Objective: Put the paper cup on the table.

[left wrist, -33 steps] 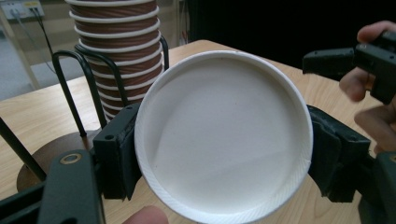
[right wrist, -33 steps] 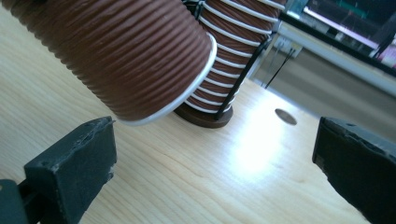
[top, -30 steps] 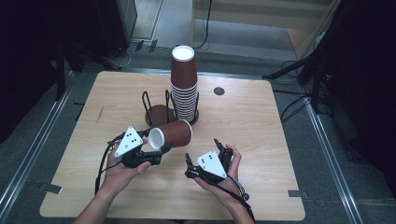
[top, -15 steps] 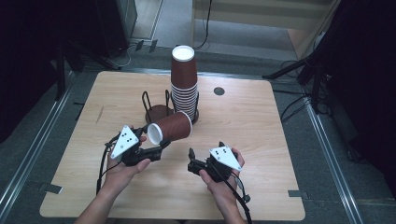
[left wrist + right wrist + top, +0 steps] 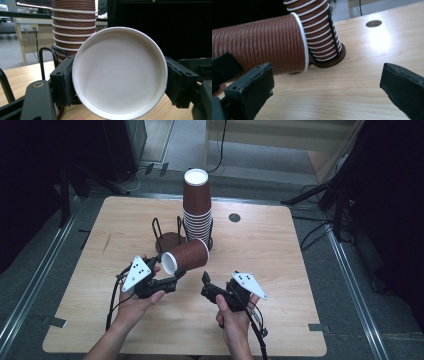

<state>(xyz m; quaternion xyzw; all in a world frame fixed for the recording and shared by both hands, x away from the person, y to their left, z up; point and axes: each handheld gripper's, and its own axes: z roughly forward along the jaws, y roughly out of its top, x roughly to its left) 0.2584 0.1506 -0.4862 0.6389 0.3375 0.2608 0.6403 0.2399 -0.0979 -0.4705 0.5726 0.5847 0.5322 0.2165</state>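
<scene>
Since the earlier frames the right gripper [image 5: 206, 281] has shifted from the lower middle of the high view toward the lower right and now sits higher off the table [image 5: 280, 250], while the left gripper [image 5: 176, 276] and its cup [image 5: 186, 257] have barely changed place.

In the high view's lower half, 2 hands come in from the bottom edge. The left hand [image 5: 134, 299] holds the left gripper at lower left of centre; its jaws are closed tight on the brown paper cup, pinching it at the white mouth. The cup lies on its side in the air, open end toward the lower left, base toward the upper right. In the left gripper view the cup's white inside [image 5: 120, 72] sits at centre, with 1 black pad on each side of the rim.

The right hand [image 5: 235, 312] holds the right gripper at lower right of centre. Its jaws stand wide apart with nothing between them; in the right gripper view bare wood shows between the 2 pads, and the cup [image 5: 259, 43] lies at upper left.

Just beyond the cup, at the centre of the high view, a wire rack [image 5: 165, 227] stands on the table. A tall stack [image 5: 197, 210] of cups rises from it, with the held cup's base close to its foot.
</scene>
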